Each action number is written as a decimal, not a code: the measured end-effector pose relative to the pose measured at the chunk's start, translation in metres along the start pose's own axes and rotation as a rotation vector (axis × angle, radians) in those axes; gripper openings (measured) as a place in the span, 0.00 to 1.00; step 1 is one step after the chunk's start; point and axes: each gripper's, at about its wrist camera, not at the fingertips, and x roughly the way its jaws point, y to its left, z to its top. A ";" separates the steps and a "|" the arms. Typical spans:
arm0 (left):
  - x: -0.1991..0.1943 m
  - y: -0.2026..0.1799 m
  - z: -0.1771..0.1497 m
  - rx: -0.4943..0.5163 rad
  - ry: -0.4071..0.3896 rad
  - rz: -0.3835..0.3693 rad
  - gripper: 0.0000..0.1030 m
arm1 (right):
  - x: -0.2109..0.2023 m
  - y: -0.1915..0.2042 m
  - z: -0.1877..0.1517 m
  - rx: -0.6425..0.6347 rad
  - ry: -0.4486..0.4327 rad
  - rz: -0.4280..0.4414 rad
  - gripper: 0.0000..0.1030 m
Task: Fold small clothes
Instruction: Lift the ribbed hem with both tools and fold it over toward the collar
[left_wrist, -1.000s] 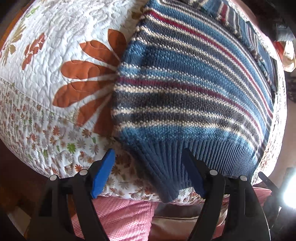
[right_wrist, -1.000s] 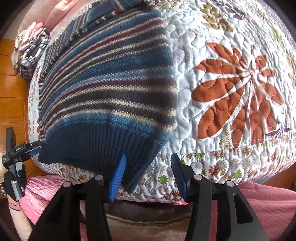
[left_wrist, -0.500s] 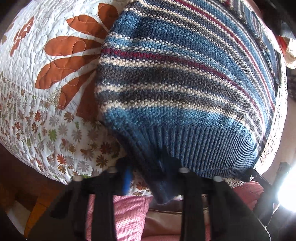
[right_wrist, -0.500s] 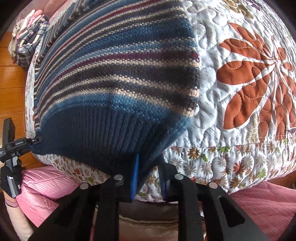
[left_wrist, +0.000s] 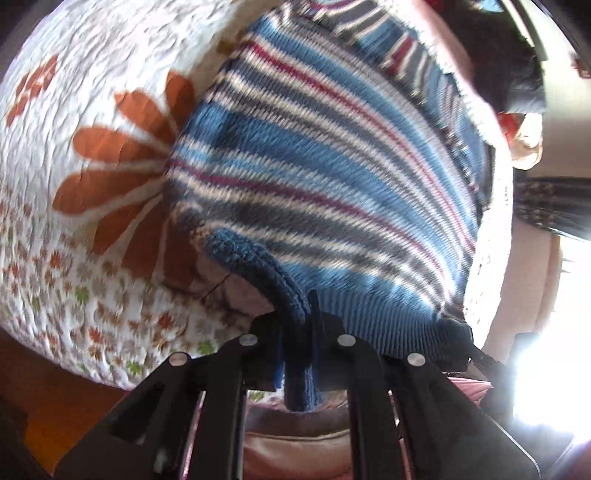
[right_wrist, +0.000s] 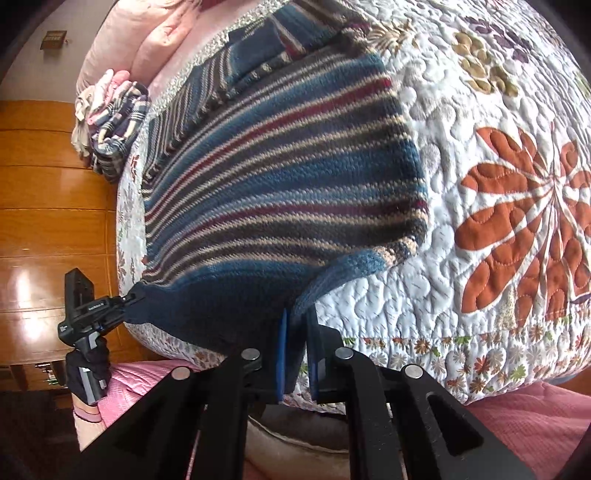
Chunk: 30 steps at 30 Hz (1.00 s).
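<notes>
A knitted sweater (left_wrist: 332, 177) with blue, grey, cream and maroon stripes lies flat on a quilted bedspread (left_wrist: 92, 74). My left gripper (left_wrist: 297, 317) is shut on the left corner of its dark ribbed hem, which is lifted off the quilt. In the right wrist view the sweater (right_wrist: 280, 184) spreads away from me, and my right gripper (right_wrist: 295, 325) is shut on the right hem corner, also raised. The left gripper (right_wrist: 125, 299), held by a gloved hand (right_wrist: 86, 369), shows at the far left clamping the other corner.
The white bedspread (right_wrist: 480, 92) carries large orange flower patches (right_wrist: 524, 221) and a floral border. A pile of plaid and pale clothes (right_wrist: 110, 122) sits at the bed's far left edge. Pink pillows (right_wrist: 155, 40) lie beyond the sweater. A wooden wall (right_wrist: 48, 206) stands at left.
Both grippers went from open to shut on the hem corners. Since then both corners have been lifted off the quilt and the views have risen.
</notes>
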 end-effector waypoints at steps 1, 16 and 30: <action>-0.005 -0.001 0.006 -0.003 -0.013 -0.012 0.09 | -0.003 0.001 0.007 0.004 -0.003 0.006 0.09; -0.005 -0.021 0.106 -0.078 -0.141 -0.103 0.09 | -0.001 -0.006 0.124 0.113 -0.018 0.065 0.09; 0.041 -0.019 0.163 -0.107 -0.053 -0.063 0.21 | 0.043 -0.028 0.179 0.182 0.062 0.066 0.10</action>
